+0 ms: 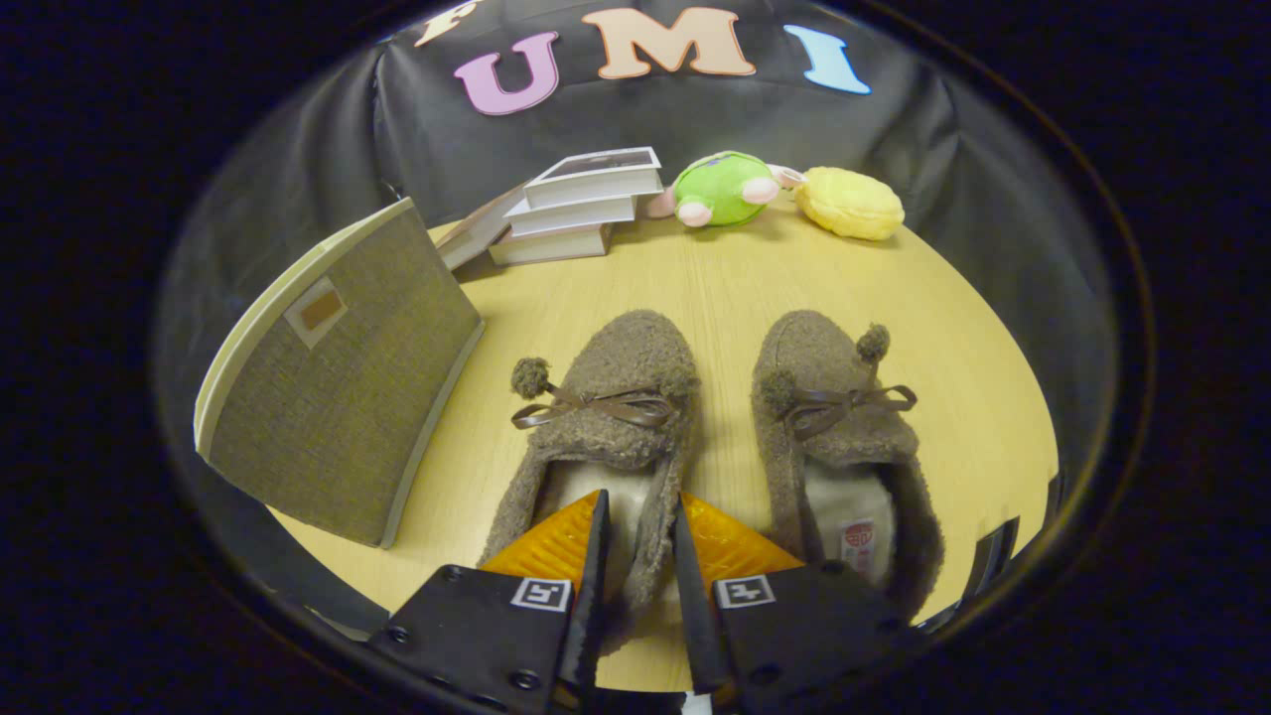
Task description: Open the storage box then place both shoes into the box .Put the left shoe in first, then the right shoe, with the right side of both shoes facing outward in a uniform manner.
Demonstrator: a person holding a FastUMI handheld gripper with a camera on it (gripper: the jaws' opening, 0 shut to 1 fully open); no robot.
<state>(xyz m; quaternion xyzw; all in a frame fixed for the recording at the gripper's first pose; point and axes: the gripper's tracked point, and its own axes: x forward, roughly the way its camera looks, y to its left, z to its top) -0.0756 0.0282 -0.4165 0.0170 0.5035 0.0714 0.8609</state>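
Two fuzzy brown slippers with bows and pompoms lie side by side on the wooden table (715,278), toes pointing away from me. My gripper (638,524) is at the heel end of the left shoe (621,397). One finger sits inside its opening and the other outside, and the two pinch its right side wall between them. To the right, the right shoe (829,397) lies apart and untouched. The storage box (338,382), woven grey-brown fabric with a cream rim and a small label patch, stands tilted to the left of the shoes. I cannot tell whether it is open.
A stack of books (581,204) sits at the back of the table beyond the box. Beside the books lie a green plush toy (725,189) and a yellow plush toy (849,204). Black cloth walls close in the table.
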